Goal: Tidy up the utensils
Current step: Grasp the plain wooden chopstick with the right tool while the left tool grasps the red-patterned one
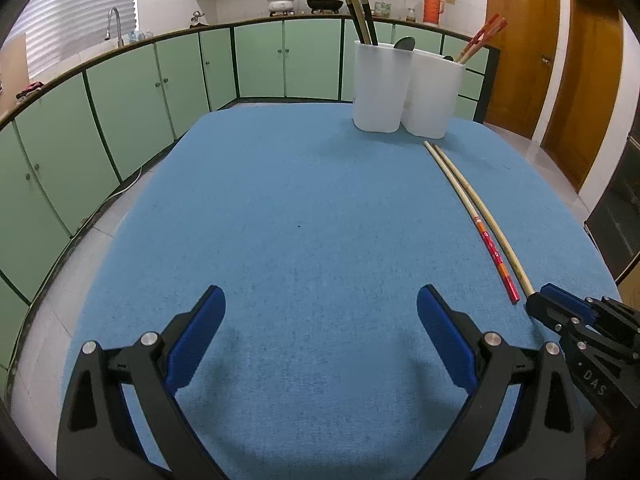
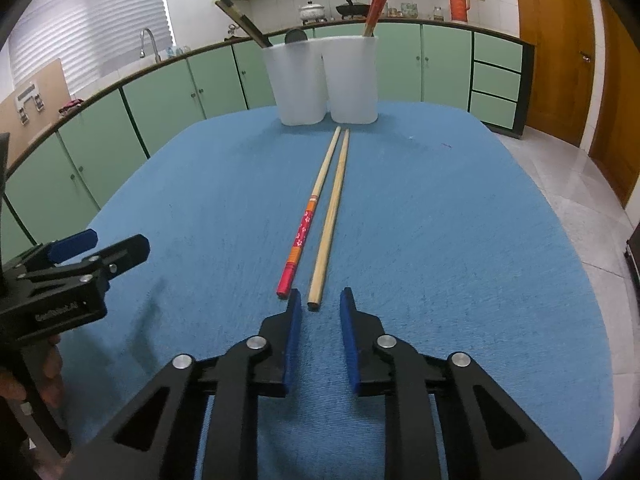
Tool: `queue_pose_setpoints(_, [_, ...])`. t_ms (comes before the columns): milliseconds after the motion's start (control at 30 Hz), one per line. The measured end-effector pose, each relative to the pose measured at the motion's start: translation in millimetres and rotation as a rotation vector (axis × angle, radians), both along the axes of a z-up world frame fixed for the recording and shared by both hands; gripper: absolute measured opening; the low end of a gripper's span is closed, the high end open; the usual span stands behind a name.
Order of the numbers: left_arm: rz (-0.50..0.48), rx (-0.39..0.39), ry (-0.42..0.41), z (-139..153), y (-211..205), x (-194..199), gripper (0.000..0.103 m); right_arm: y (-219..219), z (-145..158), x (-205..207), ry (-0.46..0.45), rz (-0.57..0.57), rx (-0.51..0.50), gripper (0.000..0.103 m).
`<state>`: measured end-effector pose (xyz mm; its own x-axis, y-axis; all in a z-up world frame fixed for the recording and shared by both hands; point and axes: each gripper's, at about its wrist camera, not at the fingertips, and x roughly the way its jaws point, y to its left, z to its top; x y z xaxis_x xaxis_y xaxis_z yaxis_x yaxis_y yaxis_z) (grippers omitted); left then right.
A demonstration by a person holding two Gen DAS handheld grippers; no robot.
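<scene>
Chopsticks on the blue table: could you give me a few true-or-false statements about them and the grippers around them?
1. Two chopsticks lie side by side on the blue tablecloth. True: a red-patterned chopstick and a plain wooden chopstick.
2. The right gripper has lifted the plain chopstick. False: it lies on the cloth, its near end just ahead of the narrowed jaws.
3. The left gripper is open and empty. True.
4. The white holders are empty. False: chopsticks stand in them.

Matt blue cloth [image 2: 440,240] underlies a plain wooden chopstick [image 2: 329,216] and seemingly translucent, smooth plastic holders [image 2: 300,80].
</scene>
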<state>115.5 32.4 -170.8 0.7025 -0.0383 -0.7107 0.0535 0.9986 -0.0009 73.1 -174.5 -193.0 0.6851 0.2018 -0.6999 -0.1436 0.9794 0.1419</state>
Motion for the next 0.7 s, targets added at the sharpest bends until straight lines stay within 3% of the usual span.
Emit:
queue_pose_setpoints(367, [-0.002,0.002,-0.001,0.2,-1.2,-0.2,0.094,6.1,-1.5,7.4,0.016,-0.011,-0.019,0.008])
queue_pose_setpoints(700, [-0.04,-0.006,-0.008,5.2,-16.5,-2.2,0.094,-8.4,-0.5,8.0,0.015,-0.071,0.007,0.006])
